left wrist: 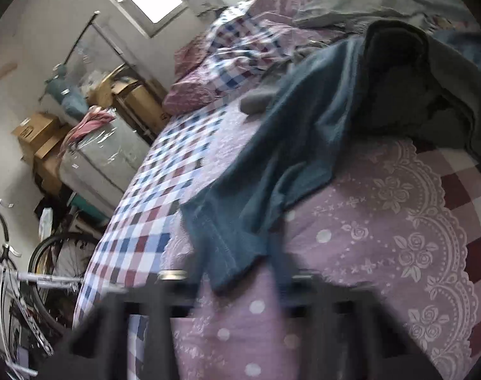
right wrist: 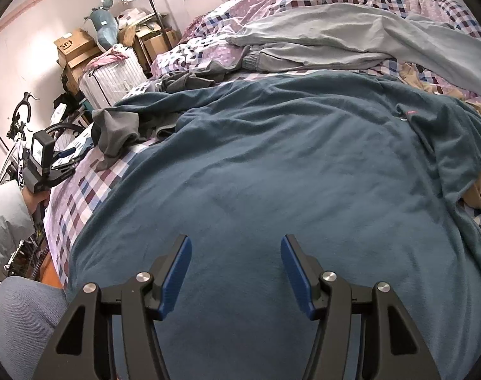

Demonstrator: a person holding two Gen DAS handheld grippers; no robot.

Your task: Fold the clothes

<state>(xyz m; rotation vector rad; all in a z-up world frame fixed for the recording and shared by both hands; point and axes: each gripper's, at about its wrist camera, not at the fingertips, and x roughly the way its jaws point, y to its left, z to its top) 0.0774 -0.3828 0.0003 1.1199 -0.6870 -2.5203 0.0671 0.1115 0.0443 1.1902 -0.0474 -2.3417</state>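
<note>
Left wrist view: the picture is blurred. The left gripper (left wrist: 237, 288) sits low over the bed (left wrist: 383, 253), and a teal sleeve (left wrist: 256, 190) runs from the upper right down toward it, ending in a cuff right at the jaws. The cuff edge seems to lie between or just ahead of the fingers, but the blur hides the fingertips, so I cannot tell whether the jaws are closed on cloth or merely near it. The sleeve's long axis points diagonally away from this gripper toward the bulk of the garment, which is bunched at upper right with a dark lining showing. A grey sock (left wrist: 256, 101) lies just beside the sleeve's far edge.

Right wrist view: the teal top (right wrist: 272, 164) is spread across the bed, its body directly beneath and ahead of the right gripper (right wrist: 235, 269). The jaws stand wide apart with nothing between the blue pads (right wrist: 177, 272); they hover over the near hem region. The left sleeve trails off to the left, toward the left gripper, held by a hand (right wrist: 34, 199) at the bed's edge. Grey trousers (right wrist: 351, 41) lie farther back, well apart from the top.

In my judgement the sleeve is the left gripper's job: it is far nearer, and folding means drawing the cuff along the sleeve's axis, inward over the body.
</note>
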